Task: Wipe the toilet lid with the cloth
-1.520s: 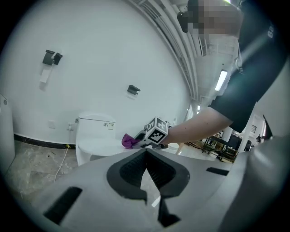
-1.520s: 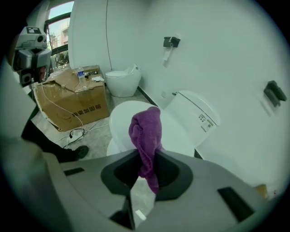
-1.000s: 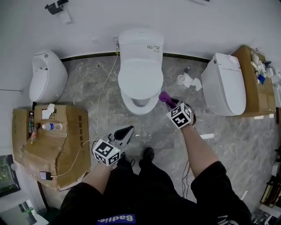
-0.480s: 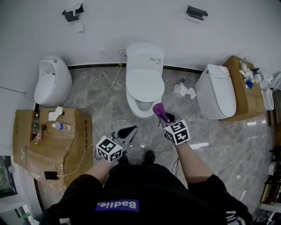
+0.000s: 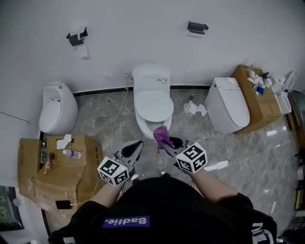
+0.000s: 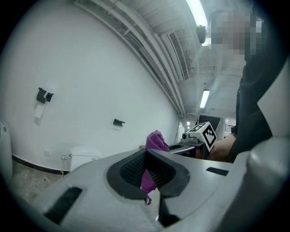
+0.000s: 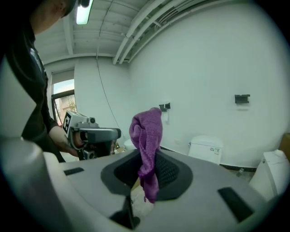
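Overhead, we logged grey marble floor (image 5: 105,119), white wall (image 5: 143,28) behind, white toilet lid (image 5: 153,106) at centre, purple cloth (image 5: 161,134) bunched and drooping, clamped between jaws of right gripper (image 7: 147,170) just short of that lid, left gripper (image 6: 146,170) with jaws closed on nothing.

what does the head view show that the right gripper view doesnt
Only the head view: the water bottle on the cardboard box, the white cable across the floor, and the right gripper's own marker cube. Only the right gripper view: the ceiling light and ducts overhead. Both: the purple cloth clamped in the right gripper, the left gripper, and the toilet against the wall.
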### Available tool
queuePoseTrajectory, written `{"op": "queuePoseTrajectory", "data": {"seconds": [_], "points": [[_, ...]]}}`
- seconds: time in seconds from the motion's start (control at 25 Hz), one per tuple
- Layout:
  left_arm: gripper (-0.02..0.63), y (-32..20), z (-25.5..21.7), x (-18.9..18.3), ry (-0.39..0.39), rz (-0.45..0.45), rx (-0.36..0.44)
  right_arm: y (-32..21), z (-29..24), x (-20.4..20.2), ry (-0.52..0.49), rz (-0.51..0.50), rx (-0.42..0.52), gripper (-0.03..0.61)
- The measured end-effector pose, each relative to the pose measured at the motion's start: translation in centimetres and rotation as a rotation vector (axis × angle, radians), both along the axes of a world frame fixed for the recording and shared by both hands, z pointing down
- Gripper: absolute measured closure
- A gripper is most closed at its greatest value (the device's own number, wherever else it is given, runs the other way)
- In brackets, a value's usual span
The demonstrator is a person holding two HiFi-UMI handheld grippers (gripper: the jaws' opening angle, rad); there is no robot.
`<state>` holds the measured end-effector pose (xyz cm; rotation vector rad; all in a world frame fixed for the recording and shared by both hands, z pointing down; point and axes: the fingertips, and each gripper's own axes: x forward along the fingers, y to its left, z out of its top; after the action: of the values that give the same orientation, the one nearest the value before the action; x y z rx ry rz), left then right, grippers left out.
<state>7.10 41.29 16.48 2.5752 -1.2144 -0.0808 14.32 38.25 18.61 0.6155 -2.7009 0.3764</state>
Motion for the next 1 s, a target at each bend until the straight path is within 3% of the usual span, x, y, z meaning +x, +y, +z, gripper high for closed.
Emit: {"op": "queuePoseTrajectory", "data": {"seconds": [0.48,1.0], "points": [[0.597,2.1,-8.8,3.7,0.029,0.069,0.106,4.2,-7.9,1.5,-0.241,0.005,0.012,0.514],[0.597,4.6,-8.5,6.9,0.007,0.118,0.099,6.6,-8.5,2.3,-0.28,-0.012,0.062,0.514]]}}
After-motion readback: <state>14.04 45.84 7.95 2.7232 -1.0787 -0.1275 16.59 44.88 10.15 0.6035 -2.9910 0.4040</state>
